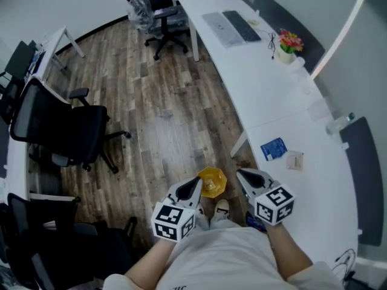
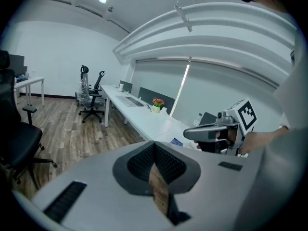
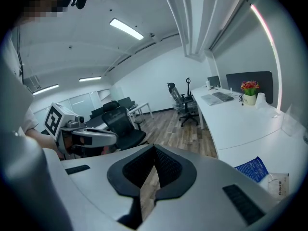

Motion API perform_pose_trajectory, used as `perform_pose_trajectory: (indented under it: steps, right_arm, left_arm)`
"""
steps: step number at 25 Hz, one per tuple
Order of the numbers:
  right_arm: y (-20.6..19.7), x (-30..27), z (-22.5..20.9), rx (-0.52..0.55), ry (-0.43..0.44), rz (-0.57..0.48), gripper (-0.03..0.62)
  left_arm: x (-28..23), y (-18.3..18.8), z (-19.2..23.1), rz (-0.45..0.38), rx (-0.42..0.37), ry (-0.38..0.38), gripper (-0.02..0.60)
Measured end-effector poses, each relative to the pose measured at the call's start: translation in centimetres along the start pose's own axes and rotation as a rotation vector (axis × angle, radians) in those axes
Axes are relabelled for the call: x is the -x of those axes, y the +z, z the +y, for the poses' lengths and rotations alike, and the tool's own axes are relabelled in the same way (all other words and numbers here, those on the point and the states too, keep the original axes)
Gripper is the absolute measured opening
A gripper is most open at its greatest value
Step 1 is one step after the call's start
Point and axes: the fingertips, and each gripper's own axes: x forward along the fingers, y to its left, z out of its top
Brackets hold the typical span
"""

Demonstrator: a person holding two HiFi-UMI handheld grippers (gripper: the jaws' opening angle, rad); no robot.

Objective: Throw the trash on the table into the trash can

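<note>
Two claws (image 1: pixel 195 183) (image 1: pixel 242 175), one bin (image 1: pixel 212 182), two packets (image 1: pixel 273 148) (image 1: pixel 294 161)

The person held the left gripper (image 1: pixel 192 187) and right gripper (image 1: pixel 245 178) side by side before the chest. Both were tipped slightly downward with their jaws closed on nothing. The left forearm (image 1: pixel 145 264) and right forearm (image 1: pixel 287 252) reached forward.

White table (image 1: pixel 266 95), blue packet (image 1: pixel 273 148), yellow trash can (image 1: pixel 211 182), black chair (image 1: pixel 66 128)
</note>
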Motion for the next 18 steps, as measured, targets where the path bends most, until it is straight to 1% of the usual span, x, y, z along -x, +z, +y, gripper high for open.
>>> perform_pose_trajectory:
  steps: [3, 6, 7, 10, 18]
  right_arm:
    - [-0.1, -0.1, 0.3, 0.000, 0.012, 0.001, 0.032]
    - [-0.3, 0.0, 0.4, 0.002, 0.017, 0.002, 0.032]
    - [-0.3, 0.0, 0.4, 0.002, 0.017, 0.002, 0.032]
    - [-0.3, 0.2, 0.4, -0.003, 0.015, -0.002, 0.032]
    - [-0.7, 1.3, -0.5, -0.020, -0.027, -0.020, 0.032]
  left_arm:
    - [0.0, 0.0, -0.2, 0.009, -0.003, 0.001, 0.000]
    - [-0.1, -0.3, -0.5, 0.031, -0.057, 0.022, 0.000]
    - [-0.1, -0.3, -0.6, 0.030, -0.058, 0.020, 0.000]
    - [-0.1, -0.2, -0.6, 0.015, -0.021, 0.009, 0.000]
    - [-0.5, 0.4, -0.9, -0.012, -0.046, -0.003, 0.002]
